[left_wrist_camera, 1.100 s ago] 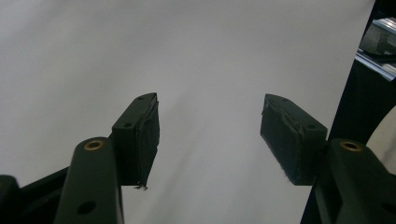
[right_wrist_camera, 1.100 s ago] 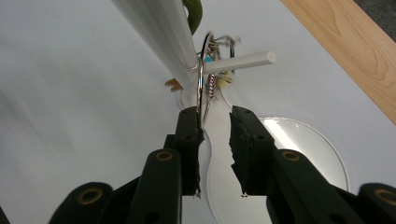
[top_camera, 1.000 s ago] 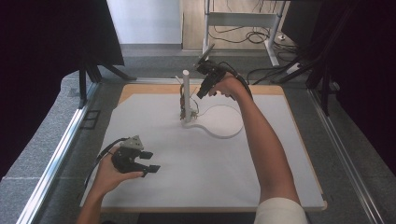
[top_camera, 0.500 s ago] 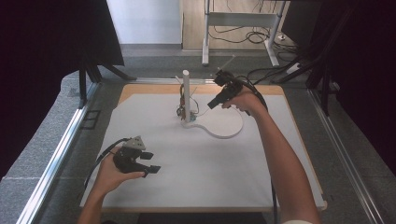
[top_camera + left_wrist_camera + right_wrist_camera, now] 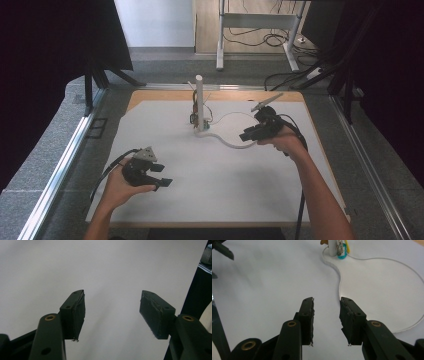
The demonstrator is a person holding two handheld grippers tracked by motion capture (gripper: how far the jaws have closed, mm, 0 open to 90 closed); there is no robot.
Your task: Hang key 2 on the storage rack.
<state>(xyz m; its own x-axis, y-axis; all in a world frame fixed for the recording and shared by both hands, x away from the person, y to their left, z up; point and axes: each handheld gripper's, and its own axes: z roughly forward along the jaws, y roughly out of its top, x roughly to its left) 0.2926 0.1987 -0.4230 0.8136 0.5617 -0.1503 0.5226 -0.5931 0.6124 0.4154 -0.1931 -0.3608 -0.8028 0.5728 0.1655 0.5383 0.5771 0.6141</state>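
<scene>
On the bench (image 5: pixel 150 125), white sheet over wood, I've got a white upright post (image 5: pixel 199 100) standing near the far edge at centre, w/ small coloured bits clustered at its foot: a teal ring (image 5: pixel 342 255), sth yellow and sth orange, too small to tell more. A flat white base plate (image 5: pixel 235 144) w/ a curved outline runs from the post's foot toward the right, lying flat on the sheet. My right claw (image 5: pixel 248 134) hangs over the near edge of that plate, well right of the post, pointing left; in the right gripper view (image 5: pixel 326 312) the plate's edge curves just beyond the tips. Its jaws stand partly apart and have just been opening, nothing between the pads, which touch nothing. Whether the claw rests on the plate or hovers, can't tell. My left claw (image 5: pixel 161 175) sits at the near left of the sheet, well apart from post and plate, hand wrapped round the body, grey three-cornered plate on top. In the left gripper view (image 5: pixel 112 312) its jaws gape wide w/ bare white sheet behind them; it has hold of nothing. Cables trail from both claws toward me.
</scene>
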